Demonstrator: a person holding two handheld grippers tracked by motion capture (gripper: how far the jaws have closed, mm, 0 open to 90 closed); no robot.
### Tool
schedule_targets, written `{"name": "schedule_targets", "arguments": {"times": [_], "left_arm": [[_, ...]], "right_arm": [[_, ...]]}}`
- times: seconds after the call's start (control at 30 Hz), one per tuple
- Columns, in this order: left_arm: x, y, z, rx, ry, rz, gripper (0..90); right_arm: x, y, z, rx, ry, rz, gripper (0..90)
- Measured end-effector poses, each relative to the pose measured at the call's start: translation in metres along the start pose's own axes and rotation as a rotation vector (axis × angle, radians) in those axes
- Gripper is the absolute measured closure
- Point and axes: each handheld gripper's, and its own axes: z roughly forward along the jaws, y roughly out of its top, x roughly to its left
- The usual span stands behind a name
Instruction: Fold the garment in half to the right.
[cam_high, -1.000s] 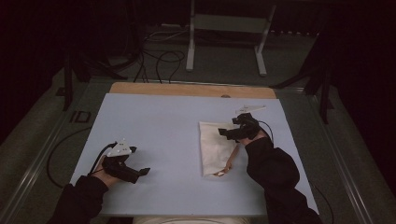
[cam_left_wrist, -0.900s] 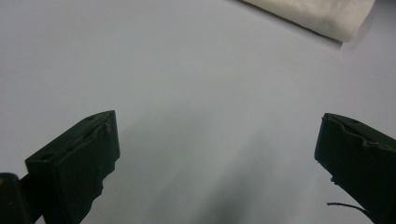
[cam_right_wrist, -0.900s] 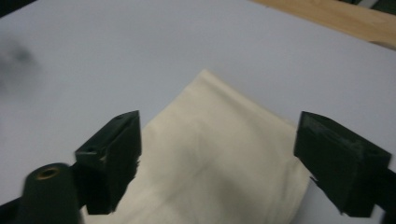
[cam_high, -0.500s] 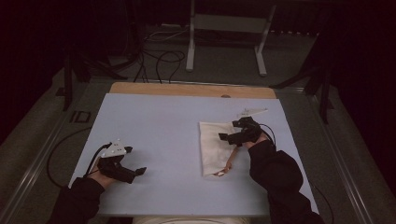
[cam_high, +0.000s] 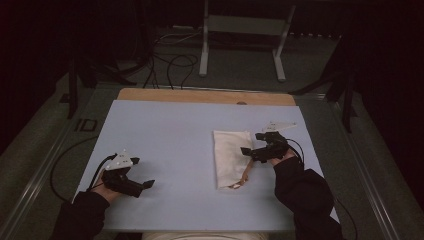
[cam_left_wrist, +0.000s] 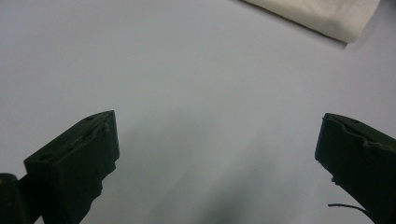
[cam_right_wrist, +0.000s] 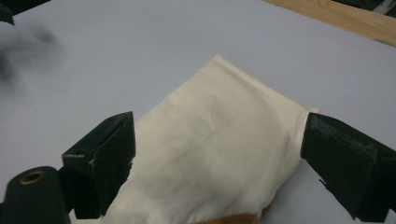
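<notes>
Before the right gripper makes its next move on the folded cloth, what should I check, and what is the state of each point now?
1. Right gripper jaws open: ok; they have just been opening, and nothing is pinched between them.
2. Cloth in front of the right jaws: ok, it lies between them in the right gripper view.
3. Cloth lies flat and folded on the table: ok.
4. Left gripper away from the cloth: ok, over bare table, jaws open.
5. Brown strap at the cloth's near edge free of the jaws: cannot tell.

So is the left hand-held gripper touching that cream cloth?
Apart. The high view shows the left hand-held gripper separated from the cloth by bare table.
</notes>
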Motion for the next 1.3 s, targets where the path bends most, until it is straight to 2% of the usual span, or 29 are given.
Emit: {"name": "schedule_targets", "arguments": {"times": [0.4, 0.6, 0.97, 1.3], "left_arm": [[-0.002, -0.001, -0.001, -0.011, -0.015, 0.008, 0.3], [-0.002, -0.003, -0.001, -0.009, -0.007, 0.008, 0.3], [-0.004, -0.006, -0.003, -0.012, -0.003, 0.006, 0.3], [-0.005, -0.006, -0.002, -0.02, -0.007, 0.007, 0.3]], "right_arm": [[0.009, -0.021, -0.024, -0.035, -0.008, -0.003, 10.2], [0.012, -0.035, -0.029, -0.043, 0.002, -0.001, 9.9], [0.014, -0.066, -0.029, -0.014, 0.005, 0.008, 9.8], [0.026, -0.09, -0.033, 0.019, -0.001, 0.014, 9.8]]}}
